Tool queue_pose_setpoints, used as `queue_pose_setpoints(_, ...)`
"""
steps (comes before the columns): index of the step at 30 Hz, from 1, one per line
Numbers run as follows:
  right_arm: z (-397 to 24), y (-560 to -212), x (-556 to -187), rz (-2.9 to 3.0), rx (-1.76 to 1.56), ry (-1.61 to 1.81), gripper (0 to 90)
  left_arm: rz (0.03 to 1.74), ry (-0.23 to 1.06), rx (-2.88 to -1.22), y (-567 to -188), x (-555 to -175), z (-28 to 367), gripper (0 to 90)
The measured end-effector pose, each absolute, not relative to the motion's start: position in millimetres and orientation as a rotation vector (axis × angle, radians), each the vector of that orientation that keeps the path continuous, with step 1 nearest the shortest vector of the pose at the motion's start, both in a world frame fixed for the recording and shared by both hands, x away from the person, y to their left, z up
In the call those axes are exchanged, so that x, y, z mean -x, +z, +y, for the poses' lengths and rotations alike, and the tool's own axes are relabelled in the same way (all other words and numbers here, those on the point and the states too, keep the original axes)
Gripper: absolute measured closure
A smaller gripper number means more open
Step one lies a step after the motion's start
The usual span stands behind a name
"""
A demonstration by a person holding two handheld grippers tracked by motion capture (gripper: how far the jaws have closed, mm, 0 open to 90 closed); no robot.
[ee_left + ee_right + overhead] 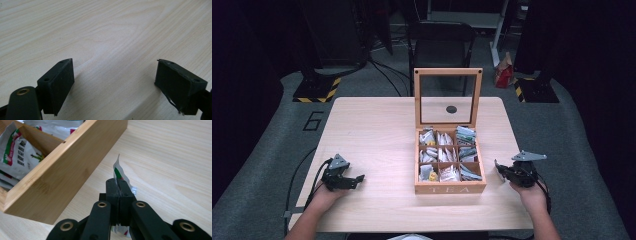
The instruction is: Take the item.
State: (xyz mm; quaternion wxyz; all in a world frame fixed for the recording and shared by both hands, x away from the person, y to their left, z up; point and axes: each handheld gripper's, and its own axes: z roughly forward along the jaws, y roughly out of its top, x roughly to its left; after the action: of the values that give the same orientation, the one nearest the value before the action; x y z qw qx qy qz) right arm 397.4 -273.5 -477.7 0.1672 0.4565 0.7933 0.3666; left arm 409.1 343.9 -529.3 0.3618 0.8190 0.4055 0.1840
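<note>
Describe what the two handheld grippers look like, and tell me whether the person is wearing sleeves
Both are black linkage tools. The left gripper has flat rectangular pads, brass-coloured pivot rivets, a grey three-cornered plate on top and a black cable trailing toward the person. The right gripper shows the same black arms, brass-ringed pivots and grey plate. The forearms in the high view are bare, with no sleeves in sight.

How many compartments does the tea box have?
9: the tea box has three rows of three, back, middle and front. All hold packets.
</note>
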Motion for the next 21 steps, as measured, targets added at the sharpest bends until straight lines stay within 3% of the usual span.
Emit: queue_pose_setpoints(21, -262.6, -493.3, -401.3, 2.355, -1.289, 1.064, 88.0, 1.045, 0.473, -2.109, -529.3, -409.1, 344.0, 15.0)
